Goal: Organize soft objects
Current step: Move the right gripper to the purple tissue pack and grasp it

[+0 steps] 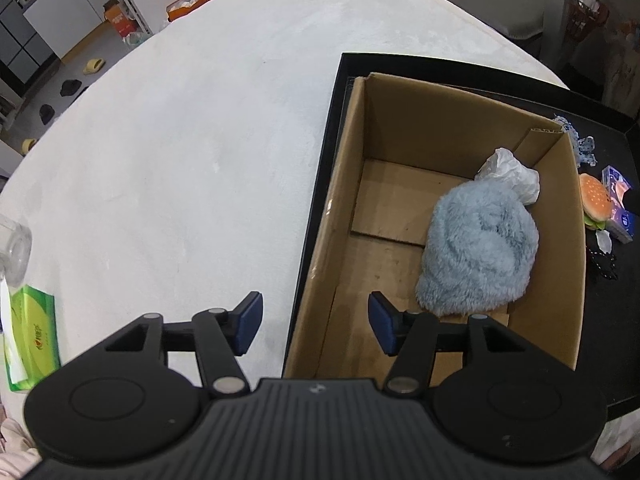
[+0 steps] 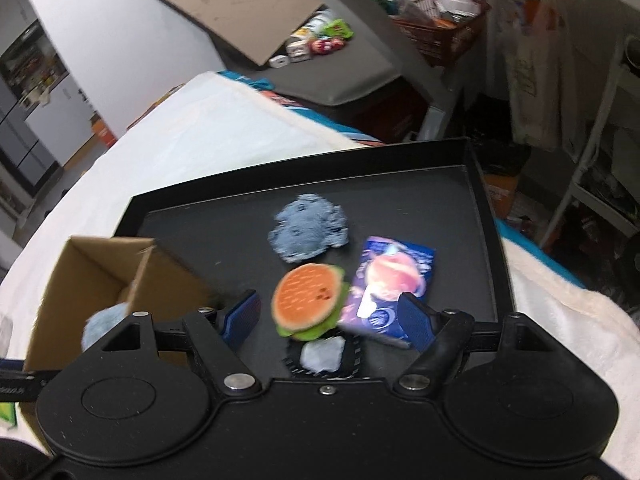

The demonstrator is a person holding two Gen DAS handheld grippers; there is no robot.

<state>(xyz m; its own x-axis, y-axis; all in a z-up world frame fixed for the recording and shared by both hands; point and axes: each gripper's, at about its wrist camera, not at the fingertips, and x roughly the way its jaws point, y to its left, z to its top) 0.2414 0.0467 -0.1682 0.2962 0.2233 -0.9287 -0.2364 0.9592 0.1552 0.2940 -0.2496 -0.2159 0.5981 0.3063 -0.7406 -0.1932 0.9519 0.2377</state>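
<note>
Two wide, empty claws: the right claw [image 2: 330,316] over the burger [image 2: 308,300] may snag the neighbouring pack [image 2: 390,280] instead.

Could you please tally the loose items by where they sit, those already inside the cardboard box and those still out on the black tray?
In the cardboard box: 2 (fluffy blue plush, white crumpled bag)
On the black tray: 4 (blue knitted piece, burger plush, tissue pack, pale keychain piece)
Total: 6
</note>
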